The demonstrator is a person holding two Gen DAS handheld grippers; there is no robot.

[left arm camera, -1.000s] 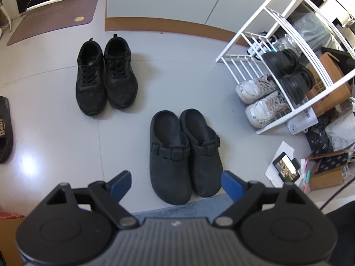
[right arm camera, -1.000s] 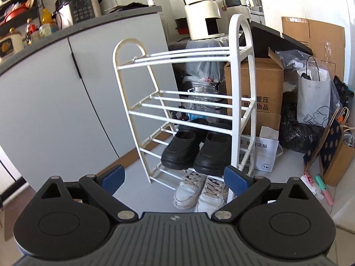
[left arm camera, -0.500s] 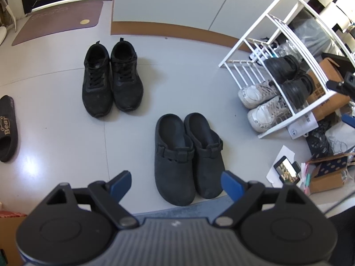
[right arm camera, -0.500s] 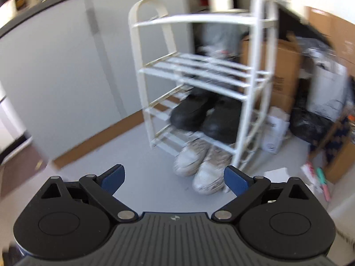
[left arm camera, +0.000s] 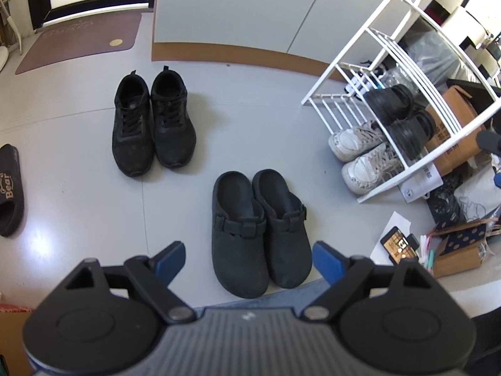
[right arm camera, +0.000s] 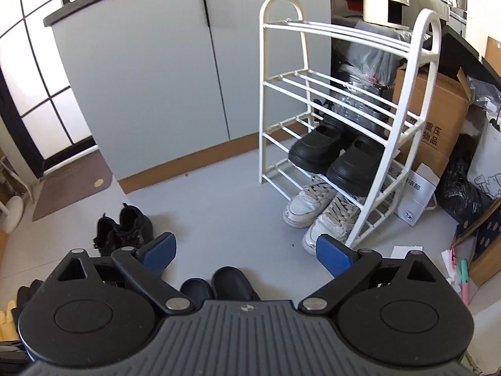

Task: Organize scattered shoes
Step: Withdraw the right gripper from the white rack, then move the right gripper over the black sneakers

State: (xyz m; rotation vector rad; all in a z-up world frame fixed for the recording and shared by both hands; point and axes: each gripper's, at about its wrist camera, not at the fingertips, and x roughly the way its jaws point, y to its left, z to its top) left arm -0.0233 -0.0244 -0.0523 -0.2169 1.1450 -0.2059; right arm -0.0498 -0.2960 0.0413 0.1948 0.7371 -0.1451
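Right gripper (right arm camera: 245,255) has swung over toward the floor; both jaws spread, empty. Next up: dark clogs (left arm camera: 258,228), bottom centre, onto the rack (right arm camera: 344,119).

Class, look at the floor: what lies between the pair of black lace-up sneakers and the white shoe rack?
Only bare grey floor lies between the black sneakers and the white shoe rack, seen best in the left wrist view.

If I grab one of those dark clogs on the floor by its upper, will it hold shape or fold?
The dark clogs look thick and moulded, so probably fairly stiff. The open heel suggests the back may hang down when lifted. They sit side by side, touching, so lifting one may nudge its mate.
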